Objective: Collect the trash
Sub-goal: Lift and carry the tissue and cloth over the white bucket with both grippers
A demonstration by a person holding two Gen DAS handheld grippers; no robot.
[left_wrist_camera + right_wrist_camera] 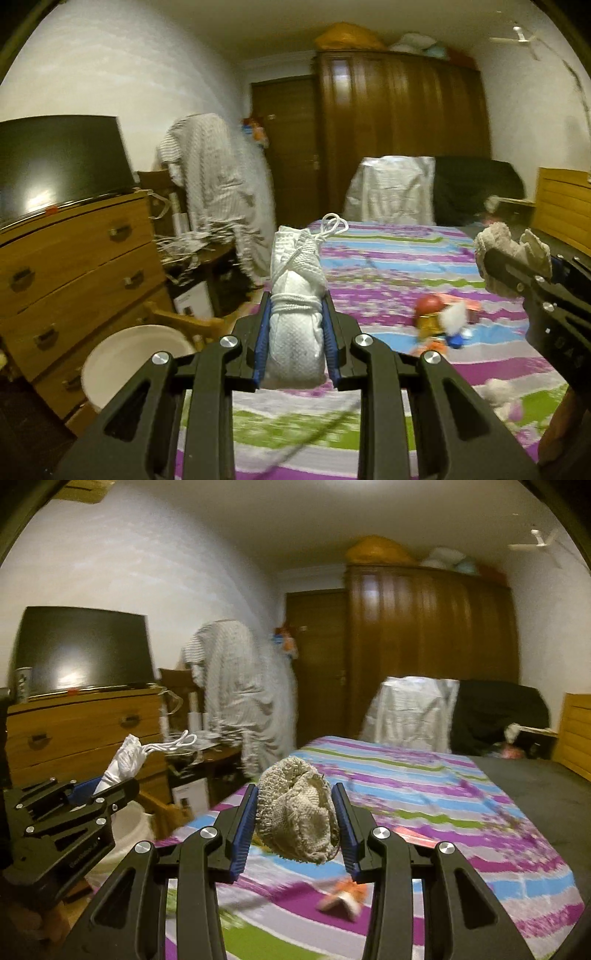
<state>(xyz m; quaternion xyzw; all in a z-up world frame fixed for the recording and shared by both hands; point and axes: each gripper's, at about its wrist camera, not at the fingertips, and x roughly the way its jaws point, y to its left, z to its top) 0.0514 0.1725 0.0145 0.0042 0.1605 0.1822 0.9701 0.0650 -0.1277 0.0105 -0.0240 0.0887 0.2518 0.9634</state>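
Observation:
My left gripper (296, 302) is shut on a rolled white mesh bundle (295, 295) tied with white cord, held above the bed's near left corner. In the right wrist view that left gripper (107, 788) shows at the left with the white bundle (123, 760) sticking up from it. My right gripper (295, 797) is shut on a crumpled beige knitted cloth (297, 812). The left wrist view has the right gripper (506, 266) at the right edge, gripping the beige cloth (498, 240). A white round bin (125, 354) stands on the floor below, left of the bed.
A bed with a striped purple, blue and green sheet (406, 266) holds a small red-headed toy (432, 321), an orange scrap (343, 893) and a pink wrapper (417, 836). A wooden dresser (74, 266) with a TV stands left. A wardrobe (399, 125) and covered chairs are behind.

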